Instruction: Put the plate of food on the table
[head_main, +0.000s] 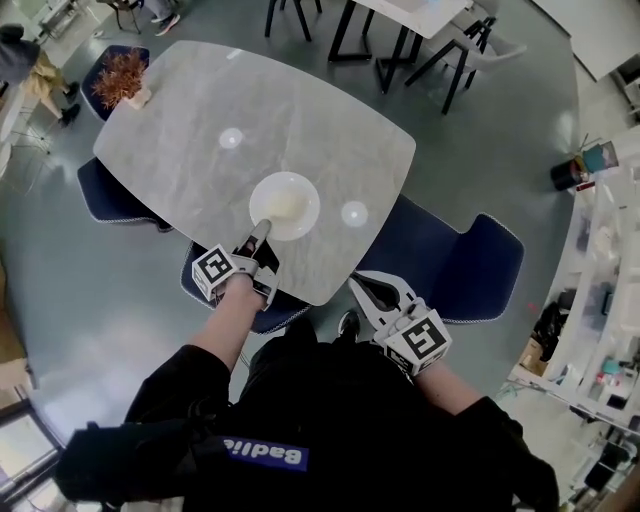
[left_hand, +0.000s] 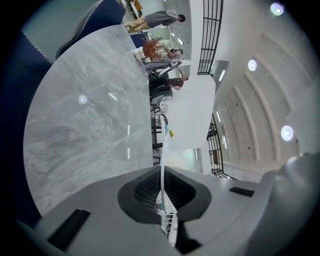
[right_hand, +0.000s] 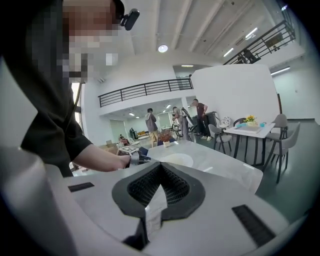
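A white plate (head_main: 285, 205) with a pale heap of food is over the near part of the grey marble table (head_main: 190, 130); I cannot tell whether it rests on the top. My left gripper (head_main: 262, 228) is shut on the plate's near rim. In the left gripper view the rim shows edge-on as a thin white line (left_hand: 162, 150) clamped between the pads. My right gripper (head_main: 362, 284) hangs off the table's near right edge, over a blue chair, shut with nothing in it. The right gripper view shows its tips (right_hand: 160, 167) meeting, and the plate (right_hand: 176, 159) beyond them.
Blue chairs stand around the table, at near right (head_main: 455, 265) and at left (head_main: 110, 190). A dried plant in a pot (head_main: 122, 78) sits at the table's far left corner. Another table with dark chairs (head_main: 420, 35) is farther off. People stand in the background (right_hand: 150, 120).
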